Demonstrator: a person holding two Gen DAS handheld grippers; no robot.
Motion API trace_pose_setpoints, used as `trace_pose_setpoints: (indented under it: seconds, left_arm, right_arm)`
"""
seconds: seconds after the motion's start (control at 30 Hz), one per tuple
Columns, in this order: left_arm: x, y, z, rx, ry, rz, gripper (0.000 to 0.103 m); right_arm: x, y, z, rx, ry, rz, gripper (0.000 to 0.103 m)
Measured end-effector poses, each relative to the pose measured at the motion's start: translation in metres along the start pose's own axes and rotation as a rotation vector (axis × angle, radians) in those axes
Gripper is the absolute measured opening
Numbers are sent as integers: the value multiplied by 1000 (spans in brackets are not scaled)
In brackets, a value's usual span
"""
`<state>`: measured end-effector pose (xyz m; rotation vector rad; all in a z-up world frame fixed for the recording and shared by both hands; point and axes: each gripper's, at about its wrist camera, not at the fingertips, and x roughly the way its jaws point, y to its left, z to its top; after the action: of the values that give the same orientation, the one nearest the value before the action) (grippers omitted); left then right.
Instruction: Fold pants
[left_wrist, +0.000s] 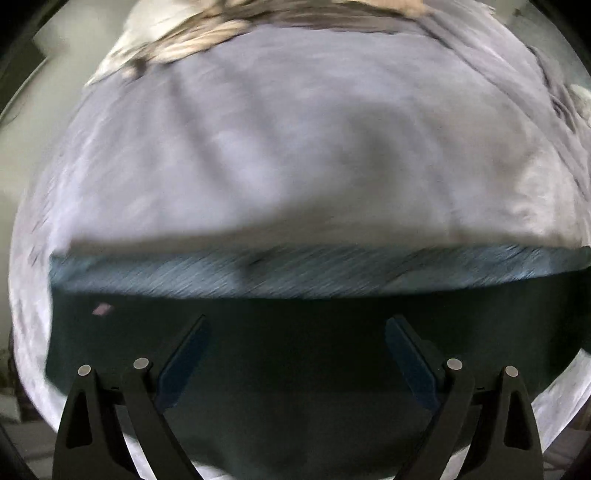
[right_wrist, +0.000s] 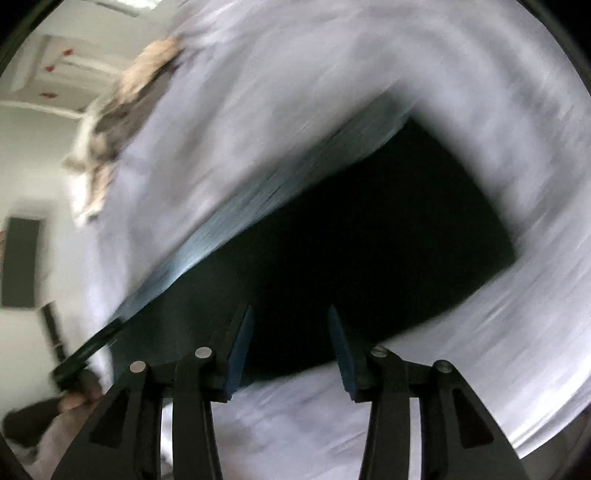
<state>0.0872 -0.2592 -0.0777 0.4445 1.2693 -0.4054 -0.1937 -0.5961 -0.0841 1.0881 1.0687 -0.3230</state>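
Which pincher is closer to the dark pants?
Hard to tell. The left gripper and the right gripper both hang open right over the dark pants, and neither grips them.

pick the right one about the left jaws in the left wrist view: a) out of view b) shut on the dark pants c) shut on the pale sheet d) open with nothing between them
d: the left gripper stands with its jaws spread wide, and only the flat dark pants show in the gap, lying on the pale sheet rather than pinched.
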Motion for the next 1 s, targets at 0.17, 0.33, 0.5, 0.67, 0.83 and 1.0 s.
trace_pose_setpoints:
  seconds: [0.17,0.33,0.5,0.67,0.83,1.0]
  left_arm:
    - [7,69,-30,-71,41,73,96]
    - [19,147,-51,-86,29,164,96]
    - [45,204,-55,-133,66,53,103]
    - [49,208,-53,-54,51,2,103]
    - [56,219,-53,-40,39,-51,103]
    - [42,232,-66,-33,27,-39,103]
  right_arm:
    - [74,73,-73,-15,247,248,46]
    - [159,145,-130,-13,411,380,46]
    - [211,175,-139,67,371,394,46]
    - [223,193,-139,106,327,349,14]
    - [214,210,-149,-27,281,179,8]
    - [209,213,-150,-66,348,45,25]
